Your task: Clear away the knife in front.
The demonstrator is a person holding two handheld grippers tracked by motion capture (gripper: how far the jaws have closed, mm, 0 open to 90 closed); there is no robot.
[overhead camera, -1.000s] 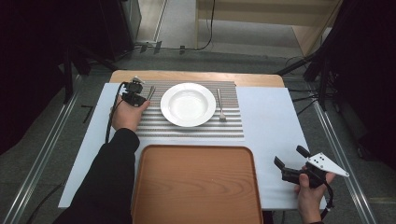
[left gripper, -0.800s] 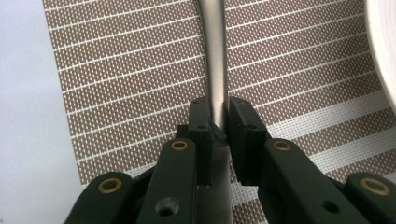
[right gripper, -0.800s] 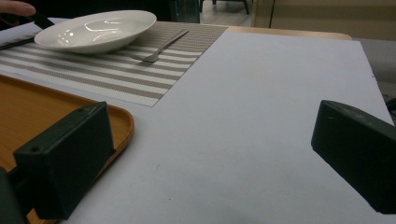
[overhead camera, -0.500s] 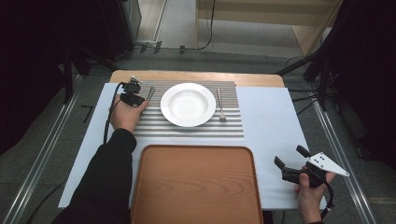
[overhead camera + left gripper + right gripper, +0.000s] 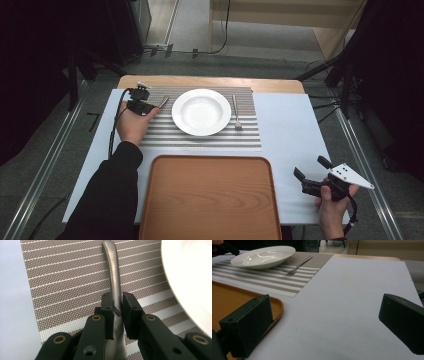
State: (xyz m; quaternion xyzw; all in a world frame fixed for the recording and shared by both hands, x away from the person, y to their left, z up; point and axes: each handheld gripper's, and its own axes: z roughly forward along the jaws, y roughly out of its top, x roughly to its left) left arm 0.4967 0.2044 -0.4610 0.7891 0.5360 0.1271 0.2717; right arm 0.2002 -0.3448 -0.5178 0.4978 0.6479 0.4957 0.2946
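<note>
Left tongs: my jaws stood pressed together on the metal utensil handle, one black pad on either flat side of it.
Left tongs, high view: they sat at the left edge of the striped placemat, my hand behind them.
Utensil position: the handle lay on the placemat just left of the white plate, apart from its rim; the working end was hidden under my jaws, so I could not tell knife from spoon.
Handling, judged: polished steel, stiff and light, likely slippery between the pads; a hold near the middle of the handle, where I had it, should have kept it from swinging.
Right tongs: jaws spread wide, pinching nothing, held low above the white table sheet.
Right tongs, high view: near the right front corner, beside the wooden tray.
Tray: bare, in front of the placemat.
Fork: lay right of the plate, tines toward me.
Plate handling, judged: ceramic, breakable, glossy.
Writing: no brand, label or lettering was readable on any item.
</note>
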